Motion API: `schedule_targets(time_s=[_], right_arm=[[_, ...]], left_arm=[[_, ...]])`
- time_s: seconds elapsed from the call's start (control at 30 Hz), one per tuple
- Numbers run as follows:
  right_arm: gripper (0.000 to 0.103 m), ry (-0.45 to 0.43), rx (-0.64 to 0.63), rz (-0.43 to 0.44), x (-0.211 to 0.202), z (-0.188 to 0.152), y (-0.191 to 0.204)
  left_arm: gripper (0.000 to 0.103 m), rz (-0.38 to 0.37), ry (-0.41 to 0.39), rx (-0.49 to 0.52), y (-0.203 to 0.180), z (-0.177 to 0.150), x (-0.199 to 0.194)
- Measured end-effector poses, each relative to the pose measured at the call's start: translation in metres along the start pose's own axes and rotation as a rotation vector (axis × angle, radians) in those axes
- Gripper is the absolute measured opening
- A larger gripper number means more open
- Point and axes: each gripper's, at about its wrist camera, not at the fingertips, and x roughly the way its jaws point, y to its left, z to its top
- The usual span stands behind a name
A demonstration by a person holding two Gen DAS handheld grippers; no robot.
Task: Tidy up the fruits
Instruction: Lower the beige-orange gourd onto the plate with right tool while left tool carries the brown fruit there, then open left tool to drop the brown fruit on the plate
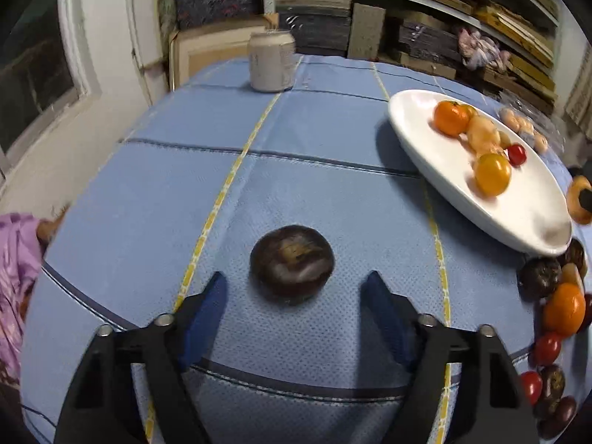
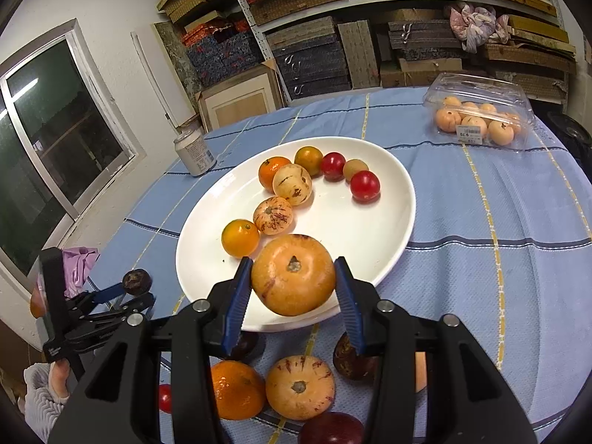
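Observation:
A white oval plate point(image 2: 381, 222) on the blue cloth holds several fruits: oranges, red tomatoes and pale speckled fruits. My right gripper point(image 2: 294, 277) is shut on a large pale orange fruit point(image 2: 293, 275), held over the plate's near rim. My left gripper point(image 1: 296, 288) is open just short of a dark purple fruit point(image 1: 292, 262) lying alone on the cloth; that gripper also shows in the right wrist view point(image 2: 138, 292). The plate point(image 1: 418, 129) shows at the right of the left wrist view. Loose fruits point(image 2: 299, 388) lie on the cloth near the plate's front edge.
A drink can point(image 2: 194, 151) stands on the table's far left side. A clear plastic box of pale fruits point(image 2: 477, 118) sits at the far right. Shelves of stacked boxes stand behind the table, a window to the left. A purple cloth point(image 1: 14, 255) lies beyond the left edge.

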Motion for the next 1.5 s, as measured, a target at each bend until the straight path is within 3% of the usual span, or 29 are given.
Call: schedule_targets(time_s=[0.03, 0.07, 0.33, 0.43, 0.57, 0.73, 0.87, 0.9, 0.97, 1.0, 1.2, 1.27, 1.37, 1.5], right_arm=[[0.044, 0.001, 0.000, 0.001, 0.000, 0.000, 0.000], [0.044, 0.001, 0.000, 0.002, 0.000, 0.000, 0.000], [0.044, -0.007, 0.006, 0.006, -0.002, -0.001, 0.000], [0.044, -0.016, 0.009, -0.004, -0.003, 0.000, -0.002], [0.044, -0.017, -0.012, -0.048, 0.002, 0.000, -0.002], [0.044, -0.022, -0.051, -0.079, 0.009, 0.000, 0.002], [0.046, -0.034, -0.072, -0.071, 0.013, 0.001, 0.004], [0.052, -0.042, -0.073, -0.077, 0.012, 0.002, 0.003], [0.054, -0.057, -0.067, -0.085, 0.010, 0.003, 0.000], [0.054, -0.062, -0.060, -0.084, 0.008, 0.005, -0.002], [0.060, -0.109, 0.000, -0.067, -0.015, 0.006, -0.015], [0.064, -0.128, 0.021, -0.058, -0.024, 0.006, -0.021], [0.066, -0.148, 0.049, -0.052, -0.037, 0.000, -0.028], [0.073, -0.144, 0.082, -0.055, -0.052, -0.023, -0.036]], left_arm=[[0.056, 0.005, -0.007, -0.018, 0.003, 0.001, -0.001], [0.049, 0.010, -0.012, -0.031, 0.006, 0.002, 0.000], [0.043, 0.002, -0.023, -0.034, 0.001, 0.005, -0.002], [0.043, -0.014, -0.089, -0.048, -0.005, 0.008, -0.022], [0.043, -0.107, -0.150, 0.007, -0.050, 0.033, -0.044], [0.043, -0.154, -0.185, 0.113, -0.117, 0.052, -0.040], [0.044, -0.178, -0.156, 0.090, -0.135, 0.056, -0.019], [0.045, -0.173, -0.153, 0.082, -0.134, 0.055, -0.016], [0.065, -0.165, -0.154, 0.076, -0.130, 0.054, -0.014], [0.068, -0.162, -0.163, 0.070, -0.126, 0.053, -0.016], [0.077, -0.159, -0.202, 0.044, -0.100, 0.042, -0.035], [0.083, -0.137, -0.204, 0.050, -0.093, 0.031, -0.042], [0.084, -0.116, -0.200, 0.058, -0.082, 0.011, -0.054], [0.090, -0.127, -0.196, 0.060, -0.072, -0.021, -0.074]])
